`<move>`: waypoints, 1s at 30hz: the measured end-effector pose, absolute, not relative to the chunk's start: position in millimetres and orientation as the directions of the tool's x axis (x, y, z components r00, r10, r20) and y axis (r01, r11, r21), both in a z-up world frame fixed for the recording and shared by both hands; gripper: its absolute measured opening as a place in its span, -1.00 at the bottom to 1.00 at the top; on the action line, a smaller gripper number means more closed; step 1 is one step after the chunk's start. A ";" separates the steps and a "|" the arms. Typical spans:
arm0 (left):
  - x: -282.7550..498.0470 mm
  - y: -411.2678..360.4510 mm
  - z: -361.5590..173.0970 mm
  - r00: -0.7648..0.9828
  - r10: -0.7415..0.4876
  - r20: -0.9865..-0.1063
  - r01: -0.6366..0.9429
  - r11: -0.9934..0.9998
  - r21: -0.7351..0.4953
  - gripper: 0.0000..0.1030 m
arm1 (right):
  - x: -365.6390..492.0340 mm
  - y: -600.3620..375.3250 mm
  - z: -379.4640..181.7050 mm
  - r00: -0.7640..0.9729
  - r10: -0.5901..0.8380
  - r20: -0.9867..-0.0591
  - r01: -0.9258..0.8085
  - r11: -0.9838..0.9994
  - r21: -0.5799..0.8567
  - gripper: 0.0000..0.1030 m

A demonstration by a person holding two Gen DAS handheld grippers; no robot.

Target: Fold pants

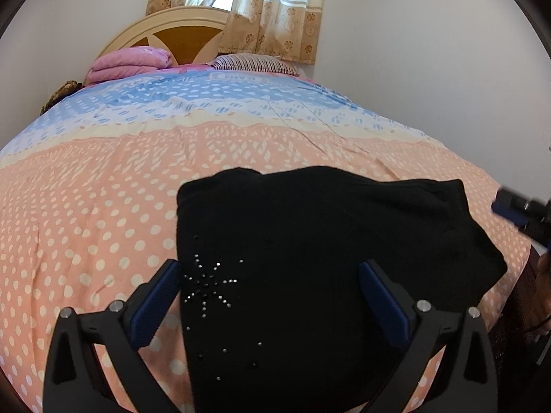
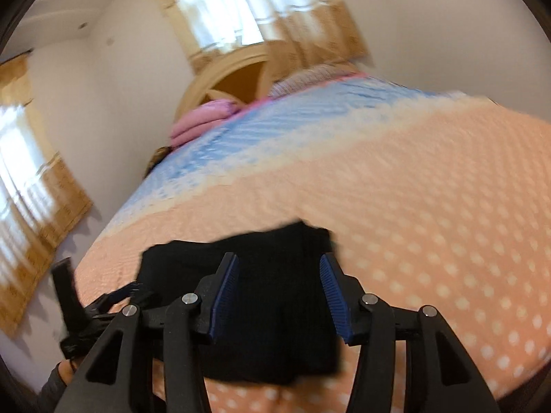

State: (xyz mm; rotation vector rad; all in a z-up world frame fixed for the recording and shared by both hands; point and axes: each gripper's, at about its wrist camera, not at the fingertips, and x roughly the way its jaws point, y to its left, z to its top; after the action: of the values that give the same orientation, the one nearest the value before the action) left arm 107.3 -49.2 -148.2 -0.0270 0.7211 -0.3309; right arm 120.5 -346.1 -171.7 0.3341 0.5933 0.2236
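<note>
Already the pants (image 1: 310, 258) look close to done: the black cloth lies as one compact, layered bundle on the near, peach-and-white-dotted part of the bedspread (image 1: 103, 189), close to the near edge of the bed. No loose leg trails off it in either view. My judgement is that the main folds are made and what remains, if anything, is a last fold or a smoothing — the far edge of the bundle is uneven, with one corner jutting out to the right in the left wrist view.

The left gripper (image 1: 272, 292) hangs over the pants with its jaws spread wide, holding nothing; a star of small rhinestones (image 1: 208, 284) on the cloth sits just inside its left finger. The right gripper (image 2: 279, 292) is also apart, less widely, above the pants and empty. That view is blurred, so I cannot tell whether its fingers touch the cloth. Each gripper shows at the edge of the other's view.

Counting, taking the pants as the landmark:
- one pair of pants, one bundle;
- two grippers, both over it;
- one folded pink blanket (image 1: 131, 63) far beyond it, at the head of the bed;
- one striped pillow (image 1: 255, 62) beside that blanket;
- one headboard (image 1: 179, 31) behind both;
- two curtained windows — one (image 1: 241, 3) behind the headboard, a second (image 2: 31, 179) on the wall to the left, seen only from the right wrist.
</note>
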 end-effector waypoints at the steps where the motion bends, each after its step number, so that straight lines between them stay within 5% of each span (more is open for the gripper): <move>1: 107.4 -50.4 -148.1 0.701 -0.302 -0.646 0.287 0.949 -0.132 1.00 | 125.9 -335.5 -169.7 0.798 0.331 -0.503 -0.150 0.918 0.367 0.01; 7: 111.3 -50.9 -149.7 0.687 -0.292 -0.666 0.295 0.949 -0.112 1.00 | 170.4 -313.7 -197.6 0.717 0.337 -0.610 -0.138 0.927 0.349 0.03; 12: 116.4 -48.7 -157.3 0.661 -0.313 -0.682 0.297 0.944 -0.146 1.00 | 179.3 -337.6 -212.6 0.687 0.401 -0.606 -0.131 0.888 0.440 0.03; 21: 106.5 -53.8 -150.0 0.655 -0.322 -0.684 0.307 0.940 -0.149 1.00 | 131.8 -329.1 -188.1 0.736 0.356 -0.576 -0.167 0.920 0.356 0.15; 30: 90.2 -68.0 -146.4 0.661 -0.332 -0.673 0.341 0.932 -0.125 1.00 | 109.3 -307.1 -223.9 0.705 0.301 -0.642 -0.235 0.954 0.188 0.16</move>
State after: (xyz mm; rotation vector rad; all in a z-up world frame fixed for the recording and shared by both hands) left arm 90.2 -68.0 -146.4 0.0130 0.7584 -0.3810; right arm 109.3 -307.1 -223.9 0.0947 0.7299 0.2984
